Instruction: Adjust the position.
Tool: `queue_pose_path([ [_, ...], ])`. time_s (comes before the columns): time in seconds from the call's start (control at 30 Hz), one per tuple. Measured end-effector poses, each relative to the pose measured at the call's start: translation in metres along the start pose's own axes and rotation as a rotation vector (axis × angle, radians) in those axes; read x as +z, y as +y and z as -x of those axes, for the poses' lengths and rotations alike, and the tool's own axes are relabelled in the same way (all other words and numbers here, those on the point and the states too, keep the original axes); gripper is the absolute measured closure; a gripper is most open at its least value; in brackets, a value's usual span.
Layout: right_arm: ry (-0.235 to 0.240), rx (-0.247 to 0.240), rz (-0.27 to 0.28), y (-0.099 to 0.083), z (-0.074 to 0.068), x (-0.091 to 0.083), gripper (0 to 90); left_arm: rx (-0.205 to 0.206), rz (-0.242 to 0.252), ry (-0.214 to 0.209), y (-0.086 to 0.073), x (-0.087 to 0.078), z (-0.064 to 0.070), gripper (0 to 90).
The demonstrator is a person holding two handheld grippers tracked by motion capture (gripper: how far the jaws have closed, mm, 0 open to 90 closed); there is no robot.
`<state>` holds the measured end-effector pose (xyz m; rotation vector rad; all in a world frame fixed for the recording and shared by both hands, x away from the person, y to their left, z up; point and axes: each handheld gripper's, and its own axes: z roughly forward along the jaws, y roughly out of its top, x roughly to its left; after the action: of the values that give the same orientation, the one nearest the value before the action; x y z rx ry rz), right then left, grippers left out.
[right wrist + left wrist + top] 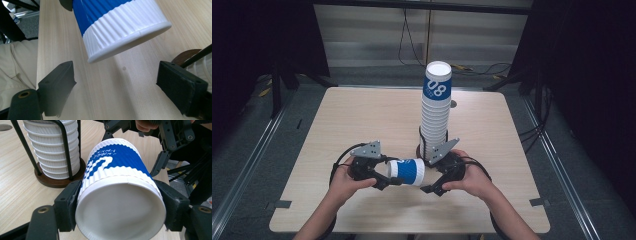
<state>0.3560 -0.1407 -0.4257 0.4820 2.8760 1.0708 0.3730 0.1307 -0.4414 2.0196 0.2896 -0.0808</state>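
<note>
Blue-and-white paper cup [117, 192]: lying sideways, clamped between both jaws of left gripper [120, 207].
Right gripper [122, 87]: jaws wide apart, cup's rim just above them, not touching.

A: In the left gripper view the cup holder [53, 178] and its stack of white ribbed cups [51, 147] run off the top edge; the paper cup [117, 192] hides the holder's right side.

B: In the right gripper view the cup's [117, 25] upper body is cut by the top edge. Its small print beside the blue band is too fine to read.
</note>
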Motion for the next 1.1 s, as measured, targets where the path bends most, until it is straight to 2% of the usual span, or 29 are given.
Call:
queue_pose_path([
  [0.17,-0.008,0.002,0.014,-0.0002,-0.0003,-0.0012,14.1,-0.002,-0.002,-0.002,-0.0005,0.0009,0.0002,28.5],
  [0.43,-0.014,0.038,0.033,-0.0041,-0.0018,-0.0014,14.1,-0.004,0.011,-0.002,-0.0005,0.0005,0.0004,28.5],
  [1.1,-0.032,0.045,0.072,-0.0082,-0.0018,0.0041,14.6,-0.007,0.012,-0.025,-0.0005,0.0032,0.0033,28.4],
])
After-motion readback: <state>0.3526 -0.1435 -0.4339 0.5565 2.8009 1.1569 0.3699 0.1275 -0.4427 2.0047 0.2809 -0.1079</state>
